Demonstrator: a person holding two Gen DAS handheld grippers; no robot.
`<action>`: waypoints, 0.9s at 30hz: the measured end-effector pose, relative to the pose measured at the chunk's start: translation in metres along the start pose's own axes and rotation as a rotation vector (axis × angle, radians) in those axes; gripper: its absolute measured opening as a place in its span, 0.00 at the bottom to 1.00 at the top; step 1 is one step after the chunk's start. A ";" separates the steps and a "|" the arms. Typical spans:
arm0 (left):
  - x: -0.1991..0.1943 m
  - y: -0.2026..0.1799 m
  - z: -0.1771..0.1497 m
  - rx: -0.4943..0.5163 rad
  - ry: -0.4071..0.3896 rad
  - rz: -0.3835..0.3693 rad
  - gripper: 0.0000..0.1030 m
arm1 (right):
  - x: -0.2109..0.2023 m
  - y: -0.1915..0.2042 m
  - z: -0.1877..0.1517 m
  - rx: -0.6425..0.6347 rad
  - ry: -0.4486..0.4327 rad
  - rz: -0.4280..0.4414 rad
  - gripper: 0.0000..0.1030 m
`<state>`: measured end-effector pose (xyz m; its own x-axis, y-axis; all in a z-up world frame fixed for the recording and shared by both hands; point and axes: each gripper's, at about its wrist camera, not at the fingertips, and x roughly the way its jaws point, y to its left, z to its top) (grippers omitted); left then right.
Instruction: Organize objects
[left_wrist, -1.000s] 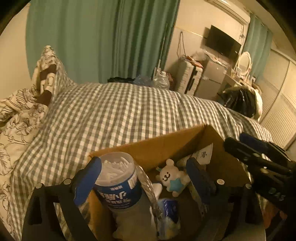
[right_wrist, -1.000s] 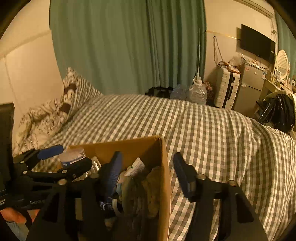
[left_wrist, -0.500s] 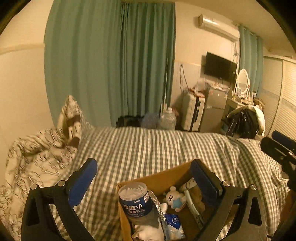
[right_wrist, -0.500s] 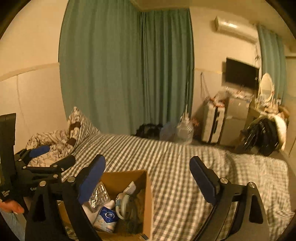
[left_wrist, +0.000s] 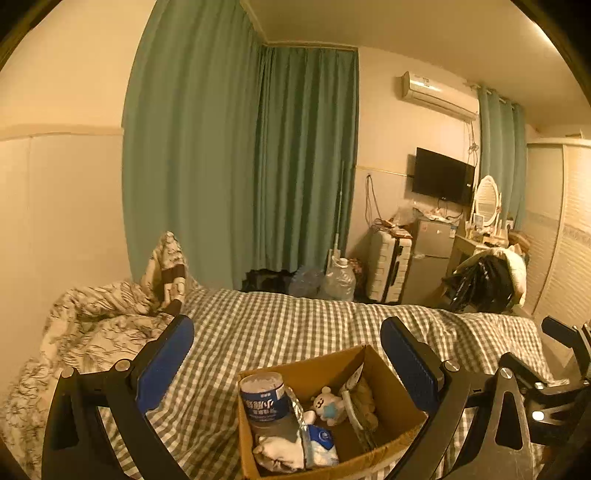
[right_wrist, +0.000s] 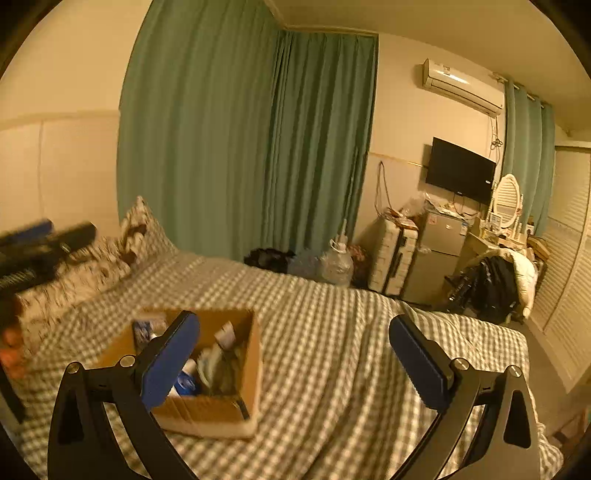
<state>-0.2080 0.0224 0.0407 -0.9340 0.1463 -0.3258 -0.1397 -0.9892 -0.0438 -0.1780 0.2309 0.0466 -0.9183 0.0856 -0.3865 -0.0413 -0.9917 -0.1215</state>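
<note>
Cardboard box sits low between the spread fingers of the left gripper, holding a blue-labelled bottle, plush toy and packets. It probably flexes when loaded, so support its base or a corner. Right gripper hangs empty, released, over the checked blanket.

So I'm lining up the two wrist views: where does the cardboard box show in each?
Left wrist: cardboard box at bottom centre, between the open fingers.
Right wrist: cardboard box lower left, partly behind the left finger.
Shared landmark: the wall TV, at the right in both.
</note>
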 end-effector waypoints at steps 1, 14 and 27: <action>-0.005 -0.003 -0.003 0.010 -0.005 0.009 1.00 | 0.000 -0.002 -0.002 0.001 0.004 -0.004 1.00; -0.028 -0.008 -0.060 -0.040 0.118 0.125 1.00 | -0.013 -0.001 -0.017 0.018 -0.040 0.023 1.00; -0.037 -0.008 -0.073 -0.045 0.138 0.129 1.00 | -0.013 0.014 -0.025 0.014 -0.021 0.079 1.00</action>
<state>-0.1483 0.0241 -0.0153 -0.8887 0.0198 -0.4582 -0.0045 -0.9994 -0.0344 -0.1569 0.2186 0.0274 -0.9271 0.0052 -0.3747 0.0261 -0.9966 -0.0785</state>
